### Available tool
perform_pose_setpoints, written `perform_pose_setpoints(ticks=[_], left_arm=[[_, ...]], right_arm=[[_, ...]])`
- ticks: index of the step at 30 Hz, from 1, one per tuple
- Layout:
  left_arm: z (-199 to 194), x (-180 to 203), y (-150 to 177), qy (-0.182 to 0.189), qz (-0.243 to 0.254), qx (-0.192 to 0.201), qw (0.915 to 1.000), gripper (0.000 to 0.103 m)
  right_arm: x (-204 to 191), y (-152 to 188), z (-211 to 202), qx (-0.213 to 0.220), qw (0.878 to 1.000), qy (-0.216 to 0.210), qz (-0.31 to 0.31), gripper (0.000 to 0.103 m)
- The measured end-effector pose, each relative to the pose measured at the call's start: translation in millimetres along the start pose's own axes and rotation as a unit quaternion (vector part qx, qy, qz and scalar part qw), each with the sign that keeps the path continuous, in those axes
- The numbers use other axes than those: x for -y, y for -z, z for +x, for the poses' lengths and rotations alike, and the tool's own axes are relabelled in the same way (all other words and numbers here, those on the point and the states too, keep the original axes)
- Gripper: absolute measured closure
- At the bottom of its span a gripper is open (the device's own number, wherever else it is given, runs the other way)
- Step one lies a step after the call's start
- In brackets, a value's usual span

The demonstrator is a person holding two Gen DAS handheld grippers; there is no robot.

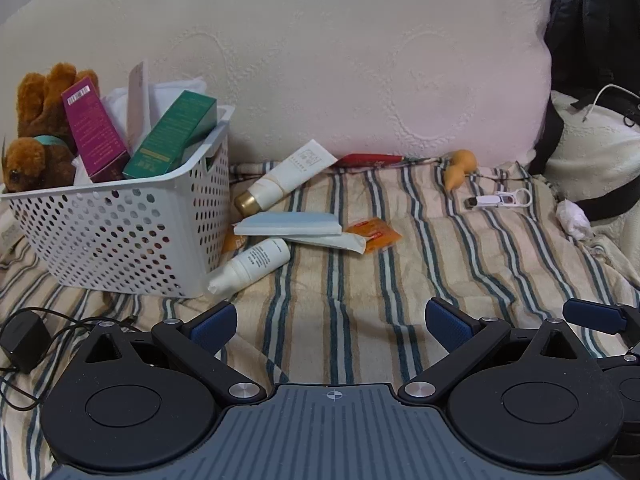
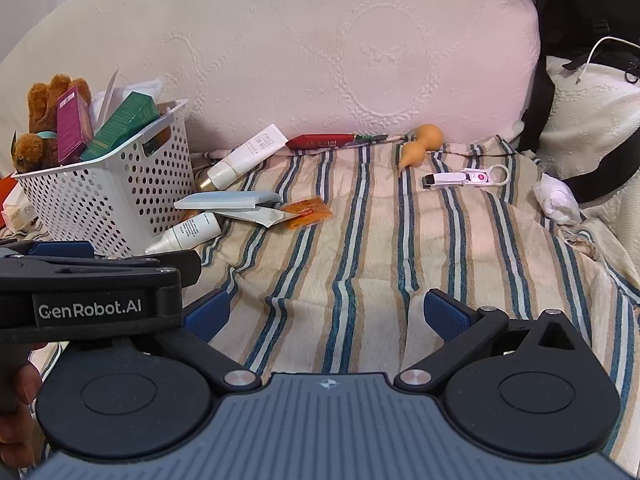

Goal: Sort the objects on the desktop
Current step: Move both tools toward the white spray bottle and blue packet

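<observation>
Angling downward over a striped cloth [image 1: 340, 288], both grippers are held low and side by side, the left gripper [image 1: 330, 322] just beside the right gripper [image 2: 326, 312], with the left one's body seen at the left edge of the right wrist view. A hand [image 2: 18, 400] is glimpsed beneath that body, wrapped around its handle. The jaws of each are spread fully apart, and nothing is held or touched between the blue pads [image 1: 214, 322]; only bare cloth is seen in both gaps. A white perforated basket [image 1: 120, 232] is set at the far left of the cloth, and a brown plush bear [image 1: 36, 152], a magenta box [image 1: 94, 132] and a green box [image 1: 172, 136] are stacked leaning inside it. Just beside the basket, a white tube with a gold cap [image 1: 280, 178], a pale blue packet [image 1: 288, 224], a small white bottle [image 1: 252, 266] and an orange sachet [image 1: 374, 234] are clustered together. Farther right, well apart from the cluster, an orange gourd-shaped item [image 1: 460, 168], a red pen-like item [image 1: 368, 159], a white clipper-like tool [image 1: 498, 199] and a crumpled white tissue [image 1: 572, 218] are scattered near the cushion [image 1: 360, 60].
</observation>
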State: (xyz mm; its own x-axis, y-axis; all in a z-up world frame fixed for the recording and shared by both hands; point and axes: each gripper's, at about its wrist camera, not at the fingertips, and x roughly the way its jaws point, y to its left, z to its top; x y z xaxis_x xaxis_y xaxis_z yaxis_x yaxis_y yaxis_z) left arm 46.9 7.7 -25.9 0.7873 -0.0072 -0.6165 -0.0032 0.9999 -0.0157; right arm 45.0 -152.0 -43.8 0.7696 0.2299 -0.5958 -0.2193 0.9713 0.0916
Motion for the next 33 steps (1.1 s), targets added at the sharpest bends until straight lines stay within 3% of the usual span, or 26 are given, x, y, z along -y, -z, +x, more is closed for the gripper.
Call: perform_pose_setpoints(ticks=[10, 20, 27, 33], left_arm=[[16, -4, -1, -0.001, -0.001, -0.007, 1.0, 0.0], [48, -42, 6, 0.004, -0.015, 0.002, 0.9999, 0.0], [86, -63, -6, 0.027, -0.033, -0.005, 0.9991, 0.014], [110, -75, -14, 0.013, -0.015, 0.004, 0.9998, 0.015]], right_arm=[[-1, -2, 19, -0.01, 1.0, -0.007, -0.003, 0.0], [-8, -6, 63, -0.021, 0.997, -0.055, -0.053, 0.0], [-22, -27, 113, -0.021, 0.986, -0.108, -0.127, 0.002], [-34, -40, 151, -0.016, 0.971, -0.144, -0.19, 0.006]])
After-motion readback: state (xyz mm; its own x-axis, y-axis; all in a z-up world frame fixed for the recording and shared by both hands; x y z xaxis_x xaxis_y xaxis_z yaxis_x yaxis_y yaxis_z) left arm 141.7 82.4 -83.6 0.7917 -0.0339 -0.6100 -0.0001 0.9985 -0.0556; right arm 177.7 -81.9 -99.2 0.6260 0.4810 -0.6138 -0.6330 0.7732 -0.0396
